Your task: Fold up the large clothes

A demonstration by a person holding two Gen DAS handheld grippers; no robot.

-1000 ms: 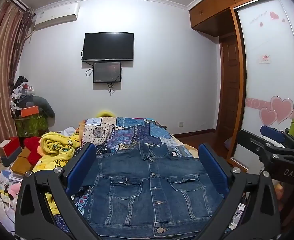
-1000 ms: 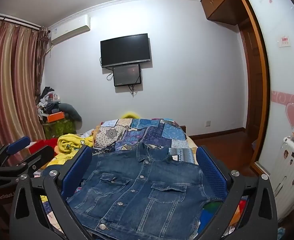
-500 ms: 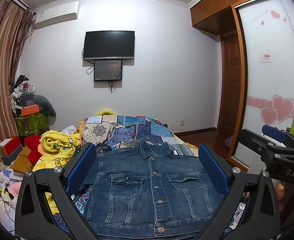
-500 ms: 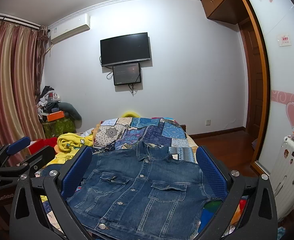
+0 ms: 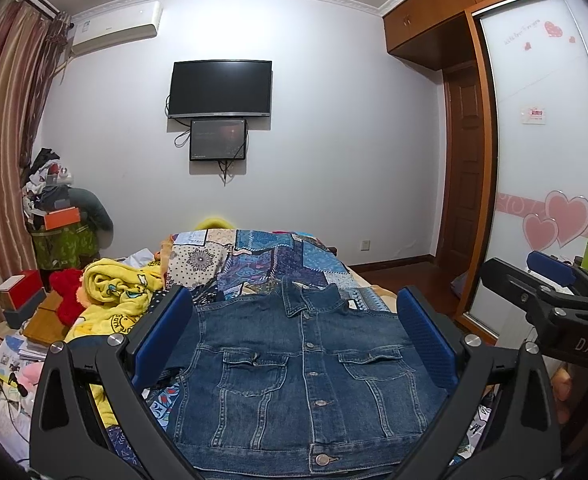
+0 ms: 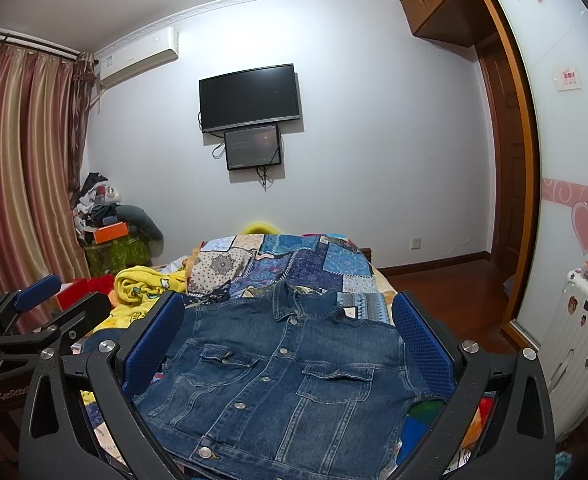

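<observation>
A dark blue denim jacket (image 5: pixel 305 372) lies flat and buttoned on the bed, collar pointing away, sleeves tucked out of sight. It also shows in the right wrist view (image 6: pixel 286 380). My left gripper (image 5: pixel 294 336) is open and empty, held above the jacket's near hem. My right gripper (image 6: pixel 290 340) is open and empty, also above the near hem. The right gripper shows at the right edge of the left wrist view (image 5: pixel 549 292). The left gripper shows at the left edge of the right wrist view (image 6: pixel 38 308).
A patchwork quilt (image 5: pixel 270 256) covers the bed beyond the jacket. A yellow blanket (image 5: pixel 118 288) and a red plush (image 5: pixel 68 292) are heaped at the left. Boxes and papers (image 5: pixel 18 316) crowd the left side. A wardrobe with sliding doors (image 5: pixel 549 160) stands at the right.
Both grippers have tilted slightly, so the room sits a little higher in view. The jacket has not moved and both grippers stay open.
</observation>
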